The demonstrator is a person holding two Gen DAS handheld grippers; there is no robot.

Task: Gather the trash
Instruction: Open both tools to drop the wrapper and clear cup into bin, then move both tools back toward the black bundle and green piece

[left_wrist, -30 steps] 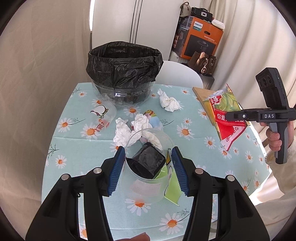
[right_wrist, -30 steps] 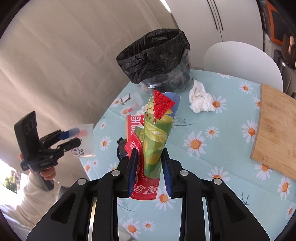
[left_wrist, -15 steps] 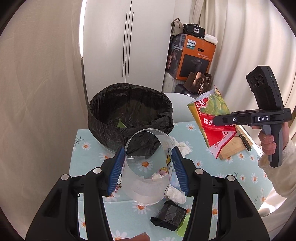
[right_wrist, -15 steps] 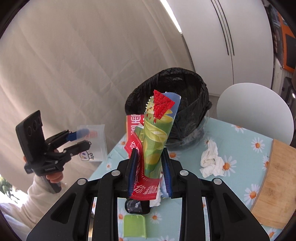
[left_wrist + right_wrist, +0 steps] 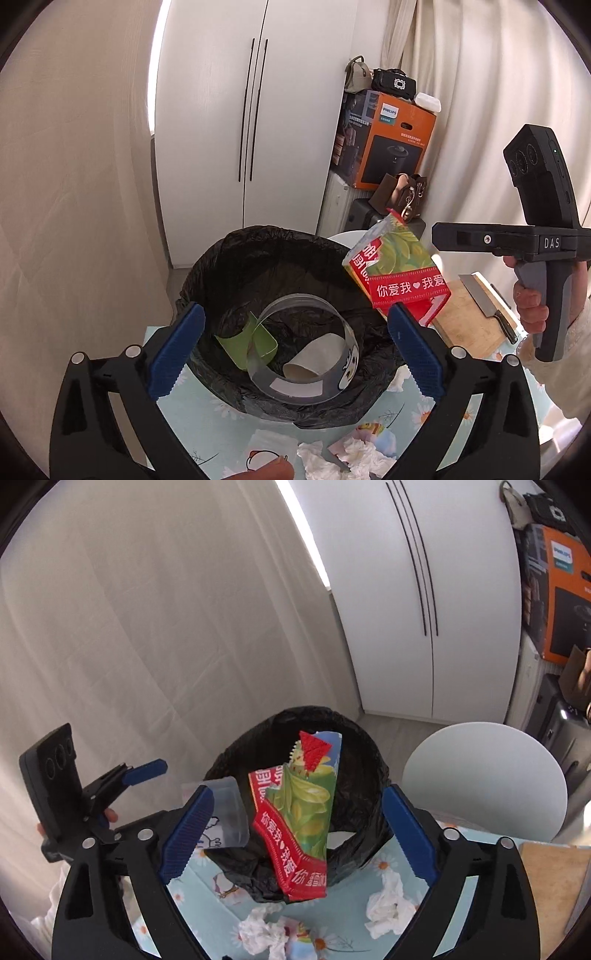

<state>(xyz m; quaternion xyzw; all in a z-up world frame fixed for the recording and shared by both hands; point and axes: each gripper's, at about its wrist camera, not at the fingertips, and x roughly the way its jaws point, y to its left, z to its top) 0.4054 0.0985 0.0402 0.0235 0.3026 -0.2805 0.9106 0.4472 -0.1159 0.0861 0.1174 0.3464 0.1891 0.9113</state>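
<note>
A bin lined with a black bag [image 5: 258,266] [image 5: 362,760] stands on the daisy tablecloth. My left gripper [image 5: 295,350] is open above its near rim; a clear plastic cup [image 5: 303,354] [image 5: 225,812] is loose between the spread fingers, over the bin. My right gripper [image 5: 297,834] is open too; the red and green snack wrapper [image 5: 299,816] [image 5: 399,269] hangs free between its fingers above the bin. Green packaging [image 5: 245,341] and a paper cup [image 5: 314,356] lie inside the bin.
Crumpled tissues [image 5: 386,904] [image 5: 354,456] and another clear cup [image 5: 269,454] lie on the tablecloth near the bin. A wooden cutting board with a knife [image 5: 476,317] is at the right. A white chair [image 5: 484,779] stands behind the table.
Both grippers rose and moved over the bin, then opened. The cup and the wrapper are released and no longer pinched.
</note>
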